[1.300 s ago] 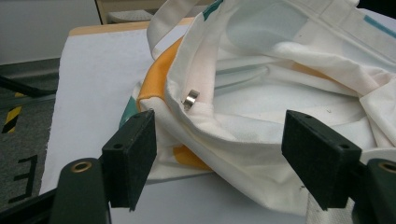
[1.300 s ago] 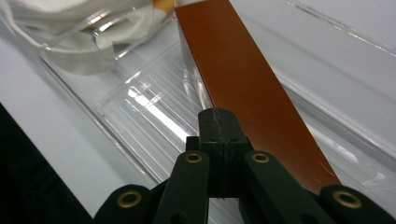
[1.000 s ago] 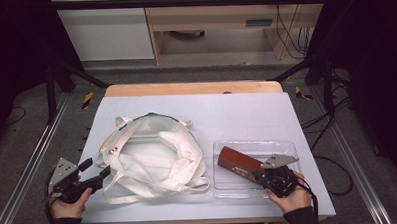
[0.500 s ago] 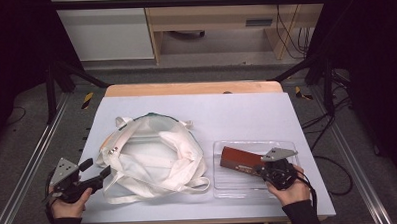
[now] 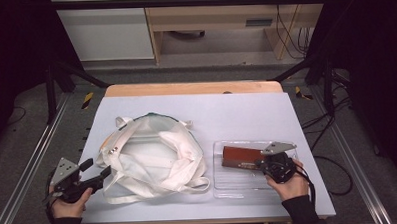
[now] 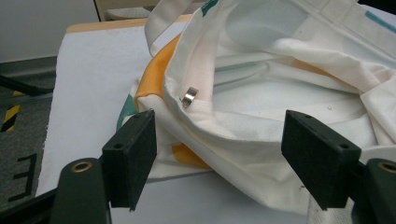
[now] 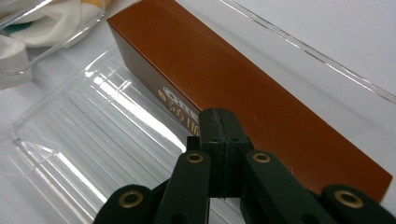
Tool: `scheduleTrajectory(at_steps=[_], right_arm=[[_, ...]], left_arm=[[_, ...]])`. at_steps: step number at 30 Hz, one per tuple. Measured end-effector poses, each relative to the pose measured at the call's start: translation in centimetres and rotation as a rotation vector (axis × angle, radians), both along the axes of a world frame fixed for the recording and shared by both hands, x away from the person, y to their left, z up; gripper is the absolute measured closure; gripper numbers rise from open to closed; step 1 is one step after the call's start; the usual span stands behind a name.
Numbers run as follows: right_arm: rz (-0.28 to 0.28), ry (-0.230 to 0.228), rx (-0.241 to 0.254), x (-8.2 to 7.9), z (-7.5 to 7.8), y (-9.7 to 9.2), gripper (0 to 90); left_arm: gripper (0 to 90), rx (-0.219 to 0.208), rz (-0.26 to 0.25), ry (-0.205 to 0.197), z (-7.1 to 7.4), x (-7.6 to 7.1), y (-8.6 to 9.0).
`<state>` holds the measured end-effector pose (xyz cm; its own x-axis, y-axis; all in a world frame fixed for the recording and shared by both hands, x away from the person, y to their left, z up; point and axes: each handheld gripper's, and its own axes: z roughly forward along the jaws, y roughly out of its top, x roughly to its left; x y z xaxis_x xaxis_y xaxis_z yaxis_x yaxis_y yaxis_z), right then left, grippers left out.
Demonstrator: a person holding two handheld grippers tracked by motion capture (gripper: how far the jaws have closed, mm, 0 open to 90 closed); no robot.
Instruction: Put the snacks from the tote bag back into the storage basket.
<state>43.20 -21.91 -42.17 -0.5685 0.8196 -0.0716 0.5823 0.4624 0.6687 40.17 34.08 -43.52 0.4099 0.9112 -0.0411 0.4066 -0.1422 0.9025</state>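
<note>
On the pale surface (image 5: 246,115), a white cloth bag (image 5: 153,161) lay crumpled, its inside hidden by folds. Beside its edge, the left claw (image 6: 219,154) stood wide. Right claw (image 7: 219,135), pressed together and empty, hovered over a brown box (image 7: 243,88) in a clear tray (image 5: 239,188).

Black jaws, brass pivots, dark sleeves (image 5: 300,208)

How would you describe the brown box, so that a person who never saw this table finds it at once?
Start from the pale table and go to its near right part, where a clear plastic tray lies beside the white cloth bag. The brown box lies flat in that tray. It is long, reddish-brown, with pale lettering on its side: the only dark, rigid thing there.
</note>
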Motion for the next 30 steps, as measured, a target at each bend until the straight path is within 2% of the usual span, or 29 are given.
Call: scheduleTrajectory(at_steps=[12, 21, 23, 27, 30], right_arm=[[-0.04, -0.009, -0.003, 0.6, -0.2, -0.8, 90.0], [-0.037, -0.018, 0.002, 0.6, -0.3, -0.9, 90.0], [-0.034, -0.021, 0.005, 0.5, -0.2, -0.9, 87.7], [-0.045, -0.063, 0.053, 0.0, 0.5, -1.1, 79.8], [-0.065, -0.136, 0.092, -0.5, 1.2, -1.5, 67.6]], left_arm=[[26.7, 0.0, -0.002, 0.001, 0.0, 0.0, 0.0], [26.7, -0.001, -0.002, 0.001, 0.0, 0.0, 0.0], [26.7, -0.004, -0.003, -0.002, 0.0, 0.0, 0.0], [26.5, -0.008, -0.005, -0.005, 0.1, -0.1, 0.0], [26.3, -0.012, -0.007, -0.008, 0.1, -0.1, 0.0]])
